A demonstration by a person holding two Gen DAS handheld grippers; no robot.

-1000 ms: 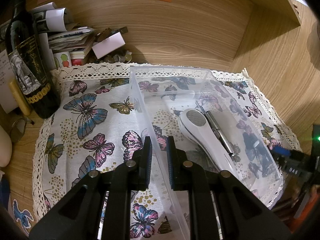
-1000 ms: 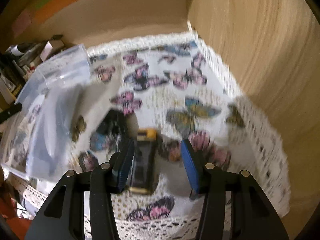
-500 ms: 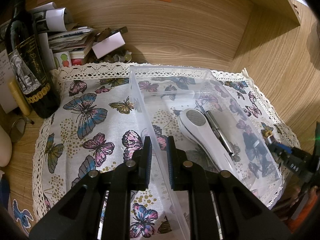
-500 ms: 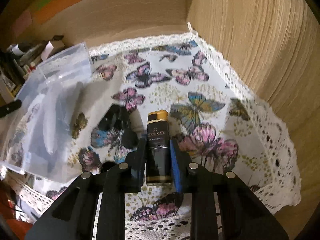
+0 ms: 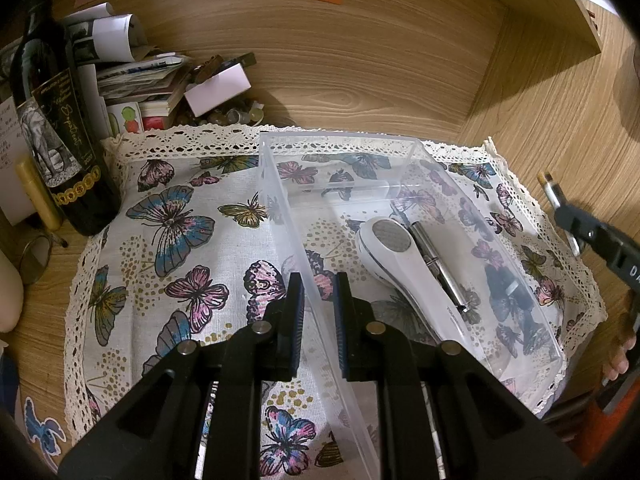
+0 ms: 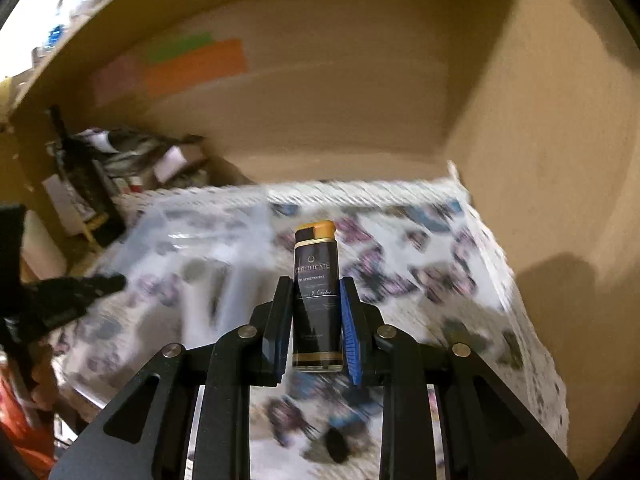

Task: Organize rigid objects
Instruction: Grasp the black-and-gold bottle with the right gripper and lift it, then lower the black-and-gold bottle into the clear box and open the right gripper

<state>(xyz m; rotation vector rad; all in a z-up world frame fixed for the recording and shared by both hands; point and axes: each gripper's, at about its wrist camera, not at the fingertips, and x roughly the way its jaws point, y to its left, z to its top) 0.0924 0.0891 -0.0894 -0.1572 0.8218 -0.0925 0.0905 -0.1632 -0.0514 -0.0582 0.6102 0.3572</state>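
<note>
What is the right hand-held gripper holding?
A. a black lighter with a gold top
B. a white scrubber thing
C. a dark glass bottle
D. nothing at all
A: in the right wrist view the right hand-held gripper is clamped on both sides of the black rectangular lighter with a gold cap, which is lifted above the butterfly-print tablecloth.

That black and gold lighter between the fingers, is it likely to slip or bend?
The lighter looks stiff: it stands straight between the right gripper fingers. Its glossy sides might slip, though the ribbed blue pads probably help. Small, so likely light.
</note>
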